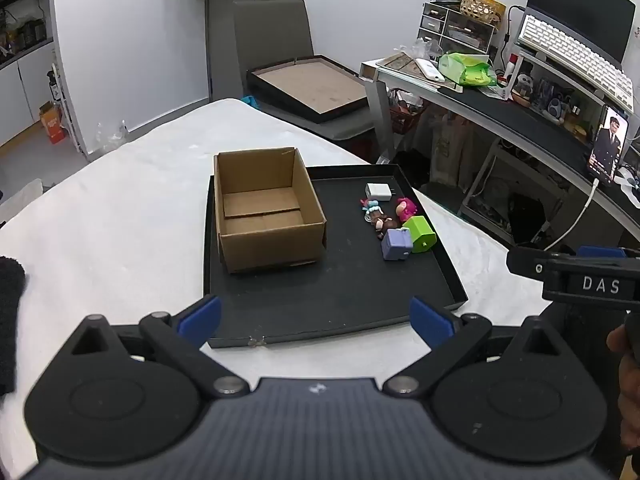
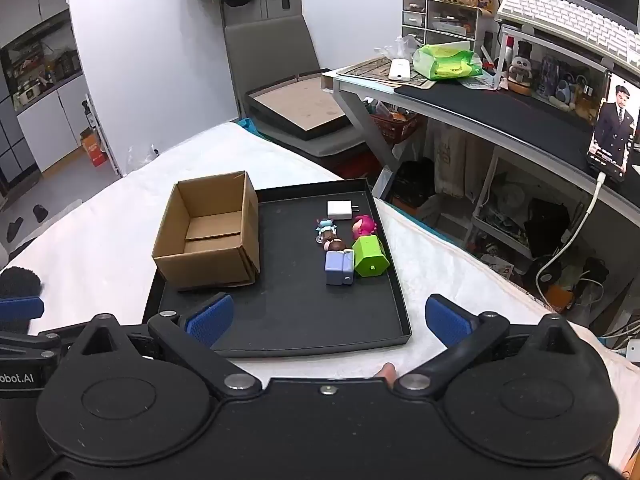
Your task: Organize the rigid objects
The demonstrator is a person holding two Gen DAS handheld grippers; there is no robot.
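An open, empty cardboard box [image 1: 264,208] [image 2: 210,232] stands on the left of a black tray [image 1: 340,292] [image 2: 296,308]. On the tray's right lie a white charger [image 1: 379,191] [image 2: 339,209], a green block [image 1: 419,234] [image 2: 370,257], a lilac block [image 1: 396,244] [image 2: 339,267], a pink figure [image 1: 406,208] [image 2: 363,226], a blue-haired figure [image 1: 372,208] [image 2: 325,227] and a brown figure [image 1: 385,224] [image 2: 335,245]. My left gripper [image 1: 316,322] is open and empty at the tray's near edge. My right gripper [image 2: 328,320] is open and empty over the tray's near edge.
The tray rests on a white-covered table [image 1: 120,208]. A desk [image 1: 500,104] with keyboard, phone and clutter stands to the right. A grey chair [image 1: 276,40] holding a framed board [image 1: 308,84] stands behind. The right gripper's body [image 1: 580,276] shows at the left view's right edge.
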